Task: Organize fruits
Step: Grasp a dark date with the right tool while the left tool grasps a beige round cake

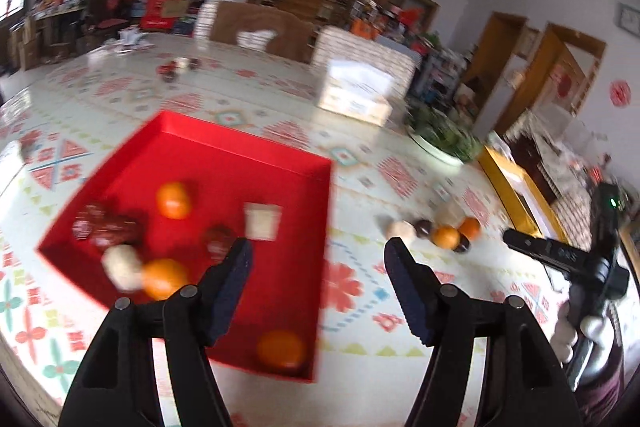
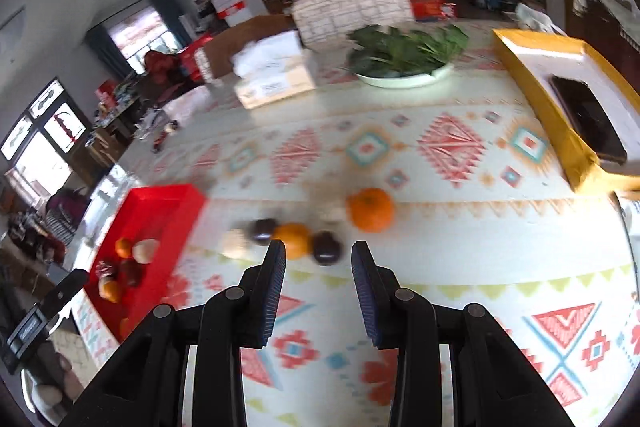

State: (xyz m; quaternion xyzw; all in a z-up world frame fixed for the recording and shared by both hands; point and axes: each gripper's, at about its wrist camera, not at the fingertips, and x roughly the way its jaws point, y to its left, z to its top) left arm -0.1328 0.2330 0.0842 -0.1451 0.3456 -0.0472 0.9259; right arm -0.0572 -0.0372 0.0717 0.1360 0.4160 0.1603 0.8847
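A red tray (image 1: 280, 163) lies on the patterned tablecloth and holds several fruits: oranges (image 1: 173, 200), dark round fruits (image 1: 218, 238) and a pale one (image 1: 122, 265). My left gripper (image 1: 318, 247) is open and empty above the tray's right edge. A loose cluster sits right of the tray: oranges (image 2: 370, 209), dark fruits (image 2: 326, 247) and a pale one (image 2: 234, 243). My right gripper (image 2: 319, 249) is open and empty, just short of that cluster. The tray also shows at the left of the right wrist view (image 2: 160, 203).
A white plate of green leaves (image 2: 404, 77), a tissue box (image 2: 276, 83) and a yellow box with a dark phone on it (image 2: 560, 115) stand farther back. My right gripper's body (image 1: 560, 255) shows at the right of the left wrist view.
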